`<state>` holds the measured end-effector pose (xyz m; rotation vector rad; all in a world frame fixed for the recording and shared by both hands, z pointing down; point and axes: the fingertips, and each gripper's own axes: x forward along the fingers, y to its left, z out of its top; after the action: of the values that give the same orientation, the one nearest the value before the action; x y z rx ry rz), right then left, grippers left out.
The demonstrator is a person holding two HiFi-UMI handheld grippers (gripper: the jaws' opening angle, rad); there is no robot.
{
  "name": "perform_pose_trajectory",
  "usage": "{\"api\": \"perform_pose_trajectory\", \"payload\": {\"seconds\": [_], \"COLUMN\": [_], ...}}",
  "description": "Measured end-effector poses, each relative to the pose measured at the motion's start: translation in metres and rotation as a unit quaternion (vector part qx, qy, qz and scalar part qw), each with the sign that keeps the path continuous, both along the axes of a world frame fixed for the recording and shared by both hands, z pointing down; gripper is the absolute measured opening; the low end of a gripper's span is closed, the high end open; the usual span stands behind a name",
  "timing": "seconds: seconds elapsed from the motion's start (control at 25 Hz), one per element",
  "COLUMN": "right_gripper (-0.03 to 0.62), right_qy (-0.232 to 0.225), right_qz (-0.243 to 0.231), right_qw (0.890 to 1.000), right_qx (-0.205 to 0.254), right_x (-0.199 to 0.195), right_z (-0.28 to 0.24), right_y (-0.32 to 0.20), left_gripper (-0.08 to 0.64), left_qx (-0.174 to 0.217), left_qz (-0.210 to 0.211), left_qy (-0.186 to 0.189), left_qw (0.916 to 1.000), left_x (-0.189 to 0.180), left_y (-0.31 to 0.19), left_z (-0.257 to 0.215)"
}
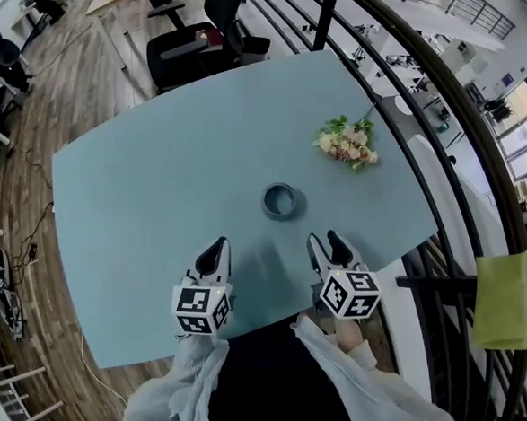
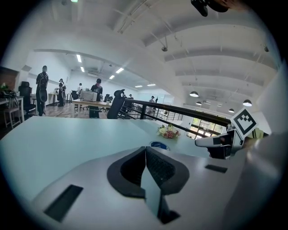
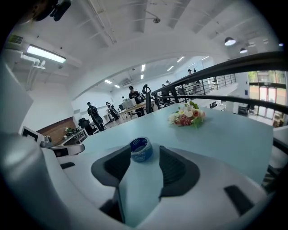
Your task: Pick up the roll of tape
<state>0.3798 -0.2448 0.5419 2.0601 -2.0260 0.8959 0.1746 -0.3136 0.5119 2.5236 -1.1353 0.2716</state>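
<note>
The roll of blue tape (image 1: pixel 279 200) lies flat on the pale blue table (image 1: pixel 138 214), a little right of its middle. My right gripper (image 1: pixel 326 244) hovers just short of the roll with its jaws open and nothing between them. In the right gripper view the tape (image 3: pixel 141 148) sits a short way ahead of the right gripper (image 3: pixel 145 159), in line with the gap. My left gripper (image 1: pixel 216 250) hangs over the near table to the left, its jaws shut and empty. In the left gripper view only the top of the tape (image 2: pixel 159 145) shows, beyond the left gripper (image 2: pixel 144 149).
A small bunch of flowers (image 1: pixel 347 142) lies on the table beyond the tape, to the right. A black metal railing (image 1: pixel 421 149) runs along the table's right side. A black office chair (image 1: pixel 198 43) stands at the far edge. People stand far off in the room.
</note>
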Motion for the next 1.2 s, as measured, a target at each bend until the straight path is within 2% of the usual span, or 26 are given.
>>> {"api": "perform_pose_trajectory", "payload": {"seconds": [0.36, 0.6, 1.2], "right_gripper": [0.219, 0.222, 0.225], "right_qy": [0.020, 0.030, 0.075], "right_qz": [-0.066, -0.084, -0.106], "right_qw": [0.997, 0.996, 0.988], "right_qx": [-0.016, -0.027, -0.087], "right_x": [-0.015, -0.018, -0.019], "right_z": [0.017, 0.027, 0.077], "right_y": [-0.053, -0.093, -0.143], "left_gripper": [0.017, 0.017, 0.017], "left_qx": [-0.006, -0.017, -0.022], "left_qz": [-0.064, -0.102, -0.132], "left_qy": [-0.009, -0.015, -0.010], "left_qw": [0.9979, 0.9946, 0.9910], "left_x": [-0.033, -0.052, -0.059], "left_y": [-0.007, -0.018, -0.038], "left_z": [0.003, 0.010, 0.015]}}
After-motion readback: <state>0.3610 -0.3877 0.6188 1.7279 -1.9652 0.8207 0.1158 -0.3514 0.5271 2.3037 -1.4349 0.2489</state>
